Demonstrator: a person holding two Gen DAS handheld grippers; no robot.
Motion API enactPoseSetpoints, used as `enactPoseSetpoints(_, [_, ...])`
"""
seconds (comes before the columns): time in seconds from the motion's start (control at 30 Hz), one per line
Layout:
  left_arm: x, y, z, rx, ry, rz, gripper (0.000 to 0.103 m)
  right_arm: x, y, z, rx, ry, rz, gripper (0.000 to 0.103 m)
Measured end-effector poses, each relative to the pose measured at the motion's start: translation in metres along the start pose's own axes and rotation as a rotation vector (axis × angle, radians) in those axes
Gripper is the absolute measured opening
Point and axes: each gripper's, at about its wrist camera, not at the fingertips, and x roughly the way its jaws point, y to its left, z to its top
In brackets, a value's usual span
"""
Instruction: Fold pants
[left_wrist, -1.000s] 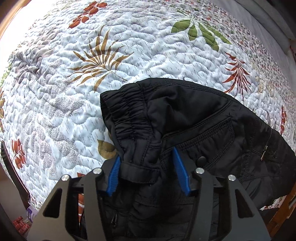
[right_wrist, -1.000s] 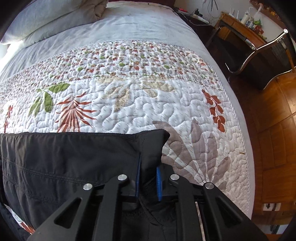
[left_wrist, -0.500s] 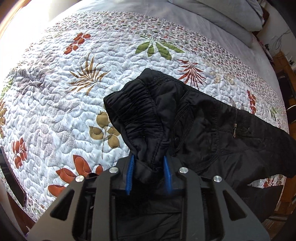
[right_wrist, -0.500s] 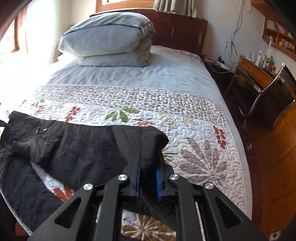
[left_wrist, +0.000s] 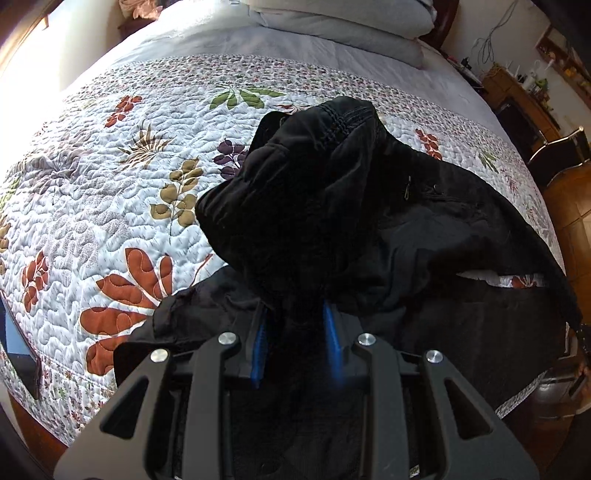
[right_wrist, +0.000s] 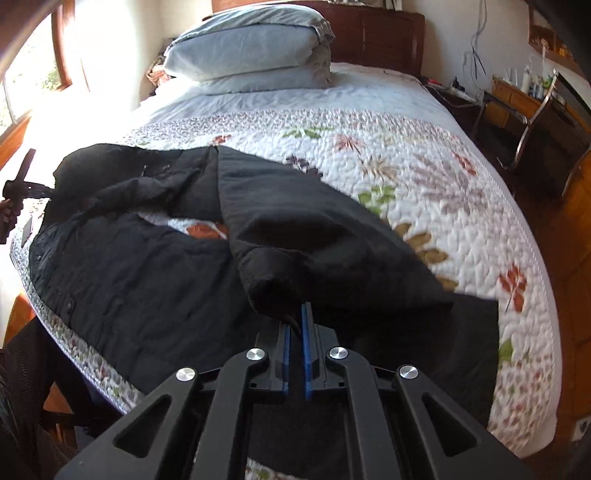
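Pants (right_wrist: 147, 280) lifted off bed (right_wrist: 443, 206): left tongs (left_wrist: 295, 343) clamp waistband, right tongs (right_wrist: 295, 332) pinch leg hem. Lengthwise fold underway; next, lay held edge over the half below.

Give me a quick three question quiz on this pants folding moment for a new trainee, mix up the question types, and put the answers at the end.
1. True or false: the black pants lie on bare floorboards.
2. Multiple choice: what do the jaws of the right gripper pinch? A) a pillow corner B) a fold of the pants C) nothing
3. Fill in: at the head of the bed, past the floral quilt, two grey ______ are stacked.

Key
1. False: they lie on the quilt.
2. B. The left gripper also holds bunched pants fabric.
3. pillows
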Motion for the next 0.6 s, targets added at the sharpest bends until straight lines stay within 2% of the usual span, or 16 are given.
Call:
enactPoseSetpoints(0.1, [-0.008, 0.0, -0.022, 0.028, -0.003, -0.029, 0.026, 0.009, -0.007, -0.028, 0.047, 0.06, -0.016, 0.005])
enactPoseSetpoints(0.13, [-0.009, 0.001, -0.028, 0.029, 0.0, -0.036, 0.026, 0.01, -0.006, -0.032, 0.047, 0.073, -0.014, 0.009])
enactPoseSetpoints(0.17, [-0.011, 0.003, -0.033, 0.024, 0.004, -0.039, 0.026, 0.011, -0.005, -0.034, 0.056, 0.105, 0.003, 0.017])
enactPoseSetpoints(0.23, [-0.011, 0.008, -0.041, 0.01, 0.011, -0.055, 0.026, 0.005, 0.002, -0.033, 0.05, 0.135, -0.005, 0.052])
enactPoseSetpoints(0.3, [-0.01, 0.014, -0.046, -0.013, 0.017, -0.074, 0.026, -0.011, 0.012, -0.021, 0.015, 0.101, -0.035, 0.061])
enactPoseSetpoints(0.33, [-0.01, 0.017, -0.048, -0.026, 0.017, -0.082, 0.028, -0.018, 0.018, -0.011, 0.001, 0.082, -0.041, 0.069])
enactPoseSetpoints(0.4, [-0.006, 0.022, -0.051, -0.052, 0.021, -0.099, 0.031, -0.03, 0.035, 0.022, -0.053, 0.022, -0.043, 0.076])
enactPoseSetpoints(0.5, [-0.003, 0.026, -0.056, -0.057, 0.015, -0.117, 0.032, -0.026, 0.075, 0.089, -0.199, -0.025, 0.02, 0.078])
enactPoseSetpoints(0.6, [-0.008, 0.027, -0.062, -0.058, -0.017, -0.11, 0.048, 0.012, 0.126, 0.156, -0.384, -0.036, 0.041, 0.086])
